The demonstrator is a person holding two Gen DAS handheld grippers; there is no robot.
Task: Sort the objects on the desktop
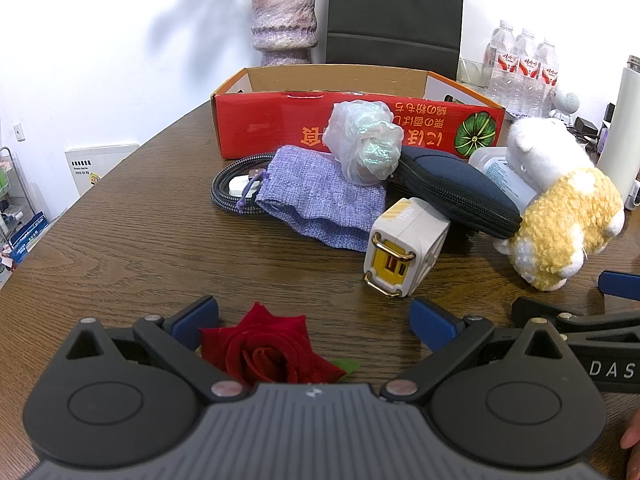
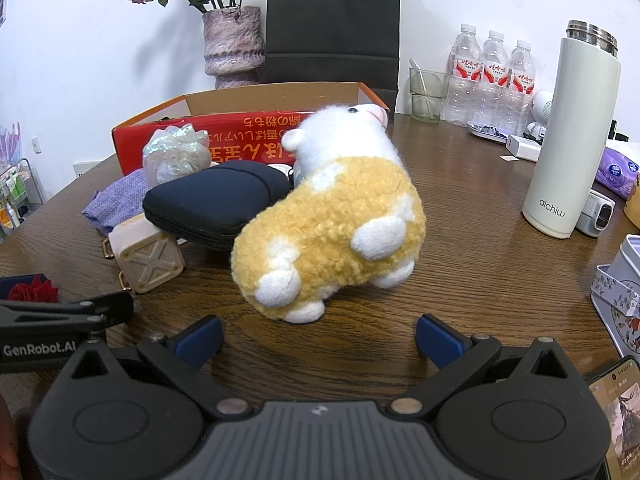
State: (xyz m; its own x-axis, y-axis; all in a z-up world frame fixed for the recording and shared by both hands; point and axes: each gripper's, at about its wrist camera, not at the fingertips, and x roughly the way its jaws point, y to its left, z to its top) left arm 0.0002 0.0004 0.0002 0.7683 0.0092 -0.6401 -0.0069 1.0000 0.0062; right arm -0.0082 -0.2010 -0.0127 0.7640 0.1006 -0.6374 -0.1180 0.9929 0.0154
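Note:
My left gripper (image 1: 314, 320) is open with a red rose (image 1: 266, 350) lying between its fingers, not gripped. Ahead lie a purple cloth pouch (image 1: 320, 200), a coiled cable (image 1: 236, 188), an iridescent plastic ball (image 1: 366, 140), a white and yellow charger (image 1: 404, 246), a navy zip case (image 1: 460, 192) and a yellow and white plush alpaca (image 1: 560, 208). An open red cardboard box (image 1: 272, 128) stands behind them. My right gripper (image 2: 318, 340) is open, just short of the alpaca (image 2: 332, 232). The rose (image 2: 34, 290) shows at far left in the right wrist view.
A white thermos (image 2: 568, 140), water bottles (image 2: 492, 76), a glass (image 2: 426, 92), a patterned tin (image 2: 624, 296) and a phone (image 2: 620, 420) stand to the right. A vase (image 2: 234, 44) and a dark chair (image 2: 334, 20) are behind the box (image 2: 224, 124). The wooden table (image 1: 140, 240) curves off at left.

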